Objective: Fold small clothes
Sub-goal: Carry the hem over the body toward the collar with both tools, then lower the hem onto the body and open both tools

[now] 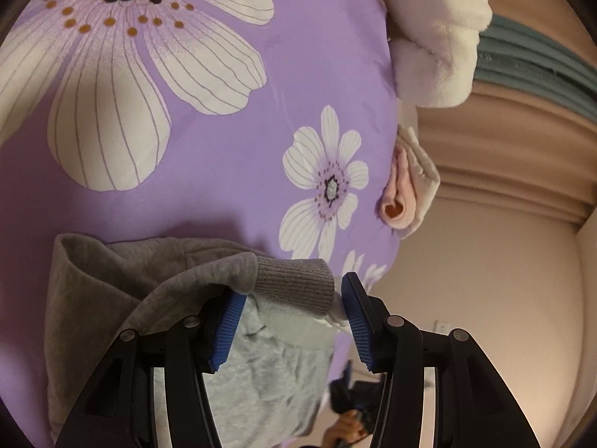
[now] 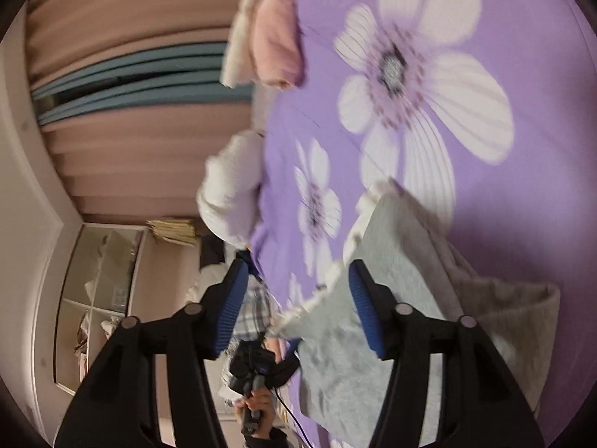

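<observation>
Left wrist: left gripper (image 1: 293, 321) fingers apart over grey garment (image 1: 130, 298)

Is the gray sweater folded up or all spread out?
Partly folded. The gray sweater is bunched, its ribbed cuff flopped over onto its body on the purple flowered sheet.

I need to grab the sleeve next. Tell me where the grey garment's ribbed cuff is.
In the left wrist view, the ribbed grey knit cuff lies low at centre, between the left gripper fingers, on the purple floral bedsheet.
</observation>
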Demonstrator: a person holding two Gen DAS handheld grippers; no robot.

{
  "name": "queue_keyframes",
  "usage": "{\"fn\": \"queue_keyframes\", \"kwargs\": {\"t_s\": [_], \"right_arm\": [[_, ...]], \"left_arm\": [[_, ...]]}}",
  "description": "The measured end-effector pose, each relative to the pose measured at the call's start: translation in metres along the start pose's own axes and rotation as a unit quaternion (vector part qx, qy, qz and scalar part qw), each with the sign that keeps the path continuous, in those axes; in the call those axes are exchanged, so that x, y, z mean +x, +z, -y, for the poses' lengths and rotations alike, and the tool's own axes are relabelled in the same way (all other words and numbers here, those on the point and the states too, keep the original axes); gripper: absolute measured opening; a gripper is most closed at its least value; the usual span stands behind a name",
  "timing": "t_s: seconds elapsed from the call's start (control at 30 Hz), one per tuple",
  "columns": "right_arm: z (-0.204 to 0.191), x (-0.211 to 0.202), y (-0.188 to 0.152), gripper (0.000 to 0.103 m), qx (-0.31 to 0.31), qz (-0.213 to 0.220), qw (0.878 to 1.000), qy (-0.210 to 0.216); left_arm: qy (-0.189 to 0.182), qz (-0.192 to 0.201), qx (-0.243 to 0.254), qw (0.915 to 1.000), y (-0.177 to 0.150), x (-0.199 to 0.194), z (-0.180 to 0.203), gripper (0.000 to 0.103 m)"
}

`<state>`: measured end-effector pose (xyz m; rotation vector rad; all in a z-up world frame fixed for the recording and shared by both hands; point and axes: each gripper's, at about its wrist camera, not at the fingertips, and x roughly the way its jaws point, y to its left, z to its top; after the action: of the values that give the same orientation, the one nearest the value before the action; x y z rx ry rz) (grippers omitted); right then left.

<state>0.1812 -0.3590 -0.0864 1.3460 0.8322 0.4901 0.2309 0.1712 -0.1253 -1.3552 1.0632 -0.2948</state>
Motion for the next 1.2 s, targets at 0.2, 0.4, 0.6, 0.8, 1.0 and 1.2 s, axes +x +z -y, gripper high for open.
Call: {"fn": "queue_keyframes", "kwargs": {"t_s": [0.2,0.4,0.6,0.8,1.0,1.2], "right_arm": [[-0.025,-0.006,-0.023,0.061,-0.096,-0.021,0.994,-0.056],[-0.031,-0.008,-0.061,0.061,-0.189,-0.034,0.974,-0.12],[-0.035,-0.009,-0.096,0.049,-0.274,-0.028,0.942,-0.19],[-0.033,0.004,-0.12,0.029,-0.334,-0.042,0.907,-0.252],[-0.017,0.012,-0.151,0.025,-0.407,-0.055,0.843,-0.347],[0.013,-0.002,-0.162,0.018,-0.406,-0.074,0.826,-0.384]], "left_arm": [[0.001,0.018,-0.003,0.9998,0.007,-0.027,-0.004,0.068],[0.048,0.024,0.074,0.9958,-0.016,-0.045,0.011,0.068],[0.131,0.025,0.235,0.9628,-0.08,-0.043,0.031,0.068],[0.207,0.041,0.369,0.9053,-0.138,-0.034,0.026,0.068],[0.274,0.045,0.412,0.868,-0.159,-0.025,-0.001,0.068],[0.273,0.036,0.408,0.8704,-0.171,-0.033,-0.027,0.068]]}}
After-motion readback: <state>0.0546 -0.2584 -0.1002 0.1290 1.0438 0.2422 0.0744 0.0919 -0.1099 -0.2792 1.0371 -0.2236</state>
